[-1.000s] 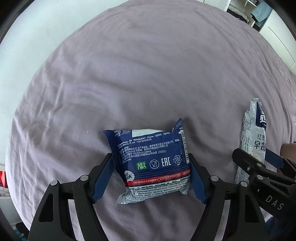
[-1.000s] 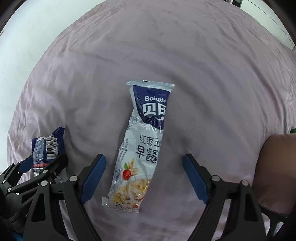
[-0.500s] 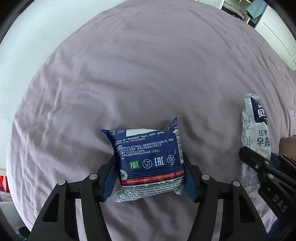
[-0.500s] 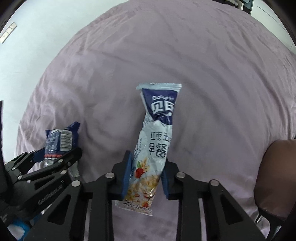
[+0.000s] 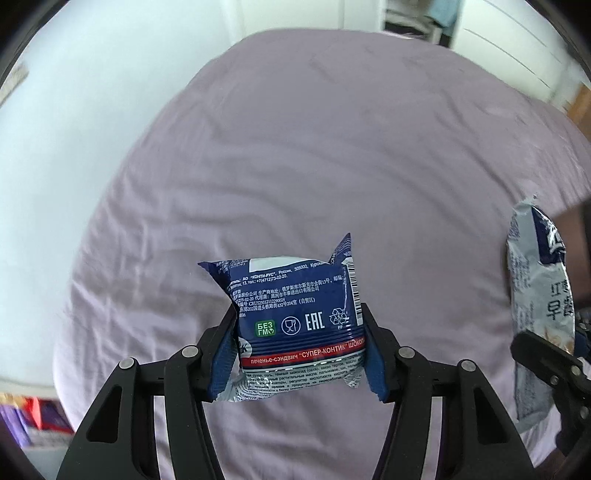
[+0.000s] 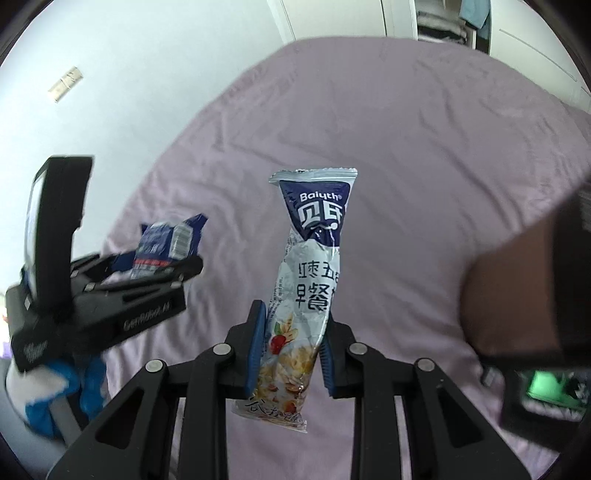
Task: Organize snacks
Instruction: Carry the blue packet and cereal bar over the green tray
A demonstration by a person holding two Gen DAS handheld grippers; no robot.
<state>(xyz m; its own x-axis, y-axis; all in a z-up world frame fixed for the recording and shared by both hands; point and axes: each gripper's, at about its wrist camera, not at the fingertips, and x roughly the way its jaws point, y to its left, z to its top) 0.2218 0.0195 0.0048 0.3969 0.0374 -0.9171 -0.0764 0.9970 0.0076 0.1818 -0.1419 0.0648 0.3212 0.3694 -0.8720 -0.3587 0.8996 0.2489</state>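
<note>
My left gripper (image 5: 299, 350) is shut on a square dark blue cookie packet (image 5: 295, 310) with Russian print, held above the lilac bed sheet (image 5: 332, 147). My right gripper (image 6: 290, 354) is shut on the lower part of a long white and navy cereal bar packet (image 6: 310, 266), also lifted off the sheet. The bar packet also shows at the right edge of the left wrist view (image 5: 539, 295). The left gripper with the cookie packet (image 6: 166, 243) shows at the left of the right wrist view.
The lilac sheet (image 6: 406, 129) covers the bed below both grippers. A white wall (image 5: 92, 92) runs along the left. A wardrobe with shelves (image 6: 443, 22) stands beyond the far end. Coloured items (image 5: 33, 417) lie on the floor at lower left.
Both grippers closed on their packets, the left on the cookie packet, the right on the bar packet. Both then lifted the packets off the sheet, and the views tilted up toward the room.
</note>
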